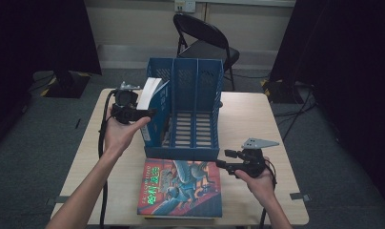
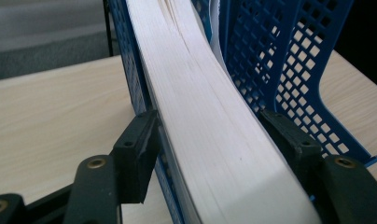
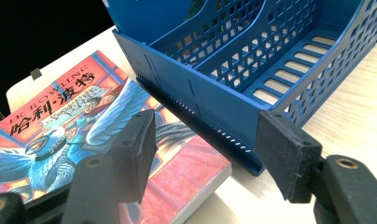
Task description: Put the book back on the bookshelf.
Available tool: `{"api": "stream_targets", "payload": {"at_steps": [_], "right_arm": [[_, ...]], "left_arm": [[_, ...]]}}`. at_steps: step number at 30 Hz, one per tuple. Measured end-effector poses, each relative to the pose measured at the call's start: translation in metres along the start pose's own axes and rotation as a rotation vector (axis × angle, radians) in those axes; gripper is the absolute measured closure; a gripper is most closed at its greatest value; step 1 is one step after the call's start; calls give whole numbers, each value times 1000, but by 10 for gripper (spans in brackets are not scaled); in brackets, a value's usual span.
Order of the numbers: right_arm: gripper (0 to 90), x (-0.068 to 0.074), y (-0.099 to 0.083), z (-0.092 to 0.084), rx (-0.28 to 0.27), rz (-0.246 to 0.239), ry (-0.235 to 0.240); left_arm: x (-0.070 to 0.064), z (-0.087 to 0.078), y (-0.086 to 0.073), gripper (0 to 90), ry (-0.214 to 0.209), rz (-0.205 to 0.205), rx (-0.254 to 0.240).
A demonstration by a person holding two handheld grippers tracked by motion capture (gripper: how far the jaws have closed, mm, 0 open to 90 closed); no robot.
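Wooden table (image 1: 257,119), centre of frame. Blue file rack (image 1: 195,95) is set upper centre; a blue book (image 1: 152,112) is held upright in its leftmost slot by the left gripper (image 1: 150,113). A colourful book (image 1: 181,188) is laid flat, lower centre. The right gripper (image 1: 222,159) is held open, lower right.

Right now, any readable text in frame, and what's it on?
"J.K. ROWLING" along the top edge of the lying book's cover.
"哈利·波特", large yellow characters on that cover.
Smaller line beneath the title: too blurred to read.
Blue file rack and book standing in it: no legible text.
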State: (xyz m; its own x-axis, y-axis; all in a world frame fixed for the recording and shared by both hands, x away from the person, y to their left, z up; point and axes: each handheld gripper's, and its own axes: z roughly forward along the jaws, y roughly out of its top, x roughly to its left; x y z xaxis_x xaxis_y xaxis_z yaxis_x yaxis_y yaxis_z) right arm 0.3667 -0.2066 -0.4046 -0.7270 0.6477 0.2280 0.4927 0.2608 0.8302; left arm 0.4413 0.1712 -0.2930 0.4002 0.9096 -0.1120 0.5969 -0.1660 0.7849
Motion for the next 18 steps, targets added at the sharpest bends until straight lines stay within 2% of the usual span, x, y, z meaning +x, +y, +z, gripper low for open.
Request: {"api": "stream_targets", "payload": {"at_steps": [4, 7, 9, 11, 14, 17, 18], "right_arm": [[384, 0, 0, 0, -1, 1, 1], [384, 0, 0, 0, 1, 3, 0], [384, -1, 0, 0, -1, 4, 0], [384, -1, 0, 0, 0, 4, 1], [384, -1, 0, -1, -1, 5, 2], [383, -1, 0, -1, 1, 6, 1], [383, -1, 0, 0, 2, 7, 1]], "left_arm": [[0, 1, 11, 424, 7, -15, 54], [-4, 1, 18, 423, 46, 11, 91], [-6, 4, 22, 414, 55, 16, 116], [-5, 7, 27, 414, 58, 6, 158], [-5, 11, 32, 439, 63, -4, 193], [-4, 16, 38, 438, 61, 4, 243], [-3, 17, 40, 434, 55, -10, 247]]}}
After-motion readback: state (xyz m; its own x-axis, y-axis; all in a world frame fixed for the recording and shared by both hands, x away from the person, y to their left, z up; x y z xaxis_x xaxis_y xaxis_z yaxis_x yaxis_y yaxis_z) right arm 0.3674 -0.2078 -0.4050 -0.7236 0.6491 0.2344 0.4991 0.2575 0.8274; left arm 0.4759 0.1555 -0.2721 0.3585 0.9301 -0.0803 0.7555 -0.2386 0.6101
